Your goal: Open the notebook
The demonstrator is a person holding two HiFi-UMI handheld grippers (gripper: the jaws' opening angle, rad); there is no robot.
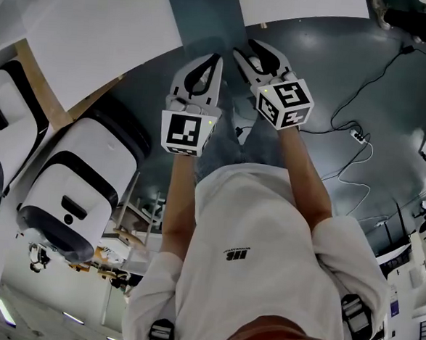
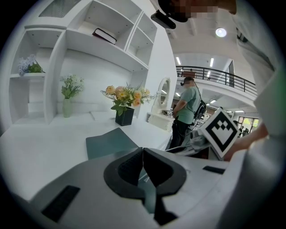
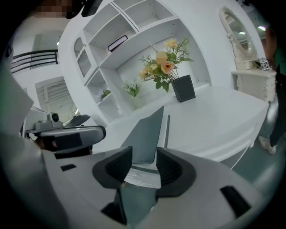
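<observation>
The notebook [image 1: 205,16] is a dark teal book lying on the white table [image 1: 106,27], just beyond both grippers. My left gripper [image 1: 218,60] is shut, its pads meeting with nothing between them [image 2: 143,150], and the notebook [image 2: 111,142] lies flat just ahead of it. My right gripper [image 1: 249,50] stands open [image 3: 144,154]. The near corner of the notebook [image 3: 146,132] shows in the gap between its jaws, with a white written page [image 3: 140,175] visible there. The pads do not press on it.
A thin dark pen-like strip [image 3: 167,129] lies beside the notebook. A black pot of flowers [image 3: 183,88] stands at the back of the table under white shelves [image 2: 100,42]. A person [image 2: 183,112] stands off to the side. White machines [image 1: 81,185] and floor cables [image 1: 357,136] surround me.
</observation>
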